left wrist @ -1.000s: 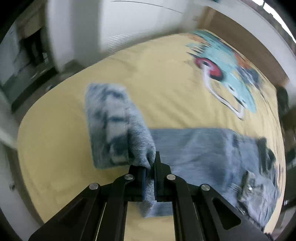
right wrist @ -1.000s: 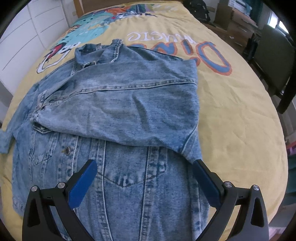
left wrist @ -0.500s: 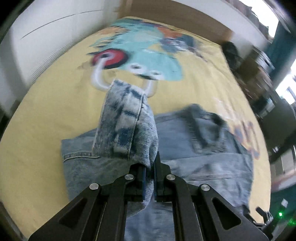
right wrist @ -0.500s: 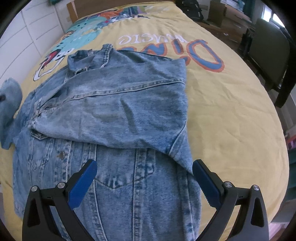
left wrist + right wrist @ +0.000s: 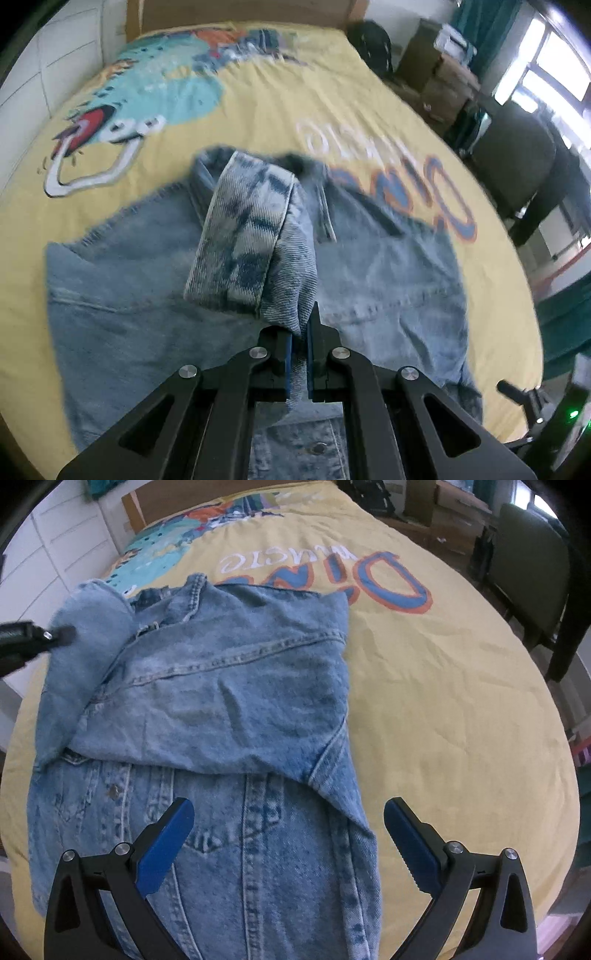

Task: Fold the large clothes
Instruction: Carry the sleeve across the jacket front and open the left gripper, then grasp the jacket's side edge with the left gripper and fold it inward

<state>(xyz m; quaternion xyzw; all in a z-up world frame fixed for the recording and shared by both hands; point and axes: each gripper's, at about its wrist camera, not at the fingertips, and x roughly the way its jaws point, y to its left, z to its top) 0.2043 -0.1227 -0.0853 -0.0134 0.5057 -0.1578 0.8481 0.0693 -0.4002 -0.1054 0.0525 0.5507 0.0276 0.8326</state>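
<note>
Sleeve fold under way on denim jacket.
Left gripper pinches sleeve above jacket; right gripper spread, empty. Next: lay sleeve flat across jacket.

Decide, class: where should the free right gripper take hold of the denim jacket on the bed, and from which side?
Probably the hem corner of the denim jacket nearest the right gripper. Come in from the bare bedspread side: the edge lies flat and free there, and the open jaws already hang just above it.
</note>
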